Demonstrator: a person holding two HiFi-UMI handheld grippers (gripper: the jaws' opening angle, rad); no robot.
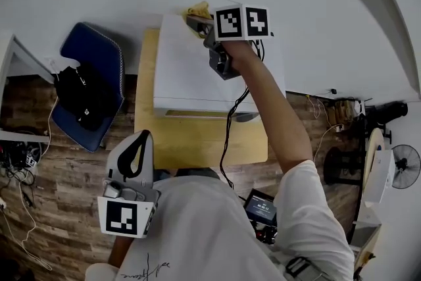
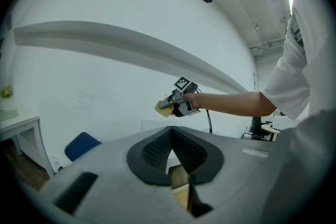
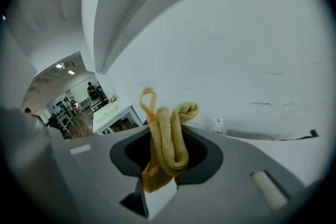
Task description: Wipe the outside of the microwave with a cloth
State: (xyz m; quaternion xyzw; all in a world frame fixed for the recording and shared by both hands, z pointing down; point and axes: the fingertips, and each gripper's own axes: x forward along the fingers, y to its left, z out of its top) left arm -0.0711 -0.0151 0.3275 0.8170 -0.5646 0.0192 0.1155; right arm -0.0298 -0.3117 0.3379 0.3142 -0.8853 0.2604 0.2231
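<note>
The white microwave (image 1: 191,69) stands on a wooden table (image 1: 197,141) against the wall. My right gripper (image 1: 196,23) is over the microwave's back top edge, shut on a bunched yellow cloth (image 1: 197,9). In the right gripper view the cloth (image 3: 167,139) is folded and pinched between the jaws of the gripper (image 3: 165,165) and sticks up beyond them. My left gripper (image 1: 142,136) hangs low by the table's front left corner, away from the microwave, shut with nothing in it. The left gripper view shows its closed jaws (image 2: 170,152) and, beyond them, the right gripper (image 2: 181,102) with the cloth (image 2: 163,108).
A blue chair (image 1: 92,82) with a black bag (image 1: 82,92) on it stands left of the table. A black cable (image 1: 227,135) runs from the right gripper across the microwave front and the table. A fan (image 1: 401,164) and other gear stand on the floor at right.
</note>
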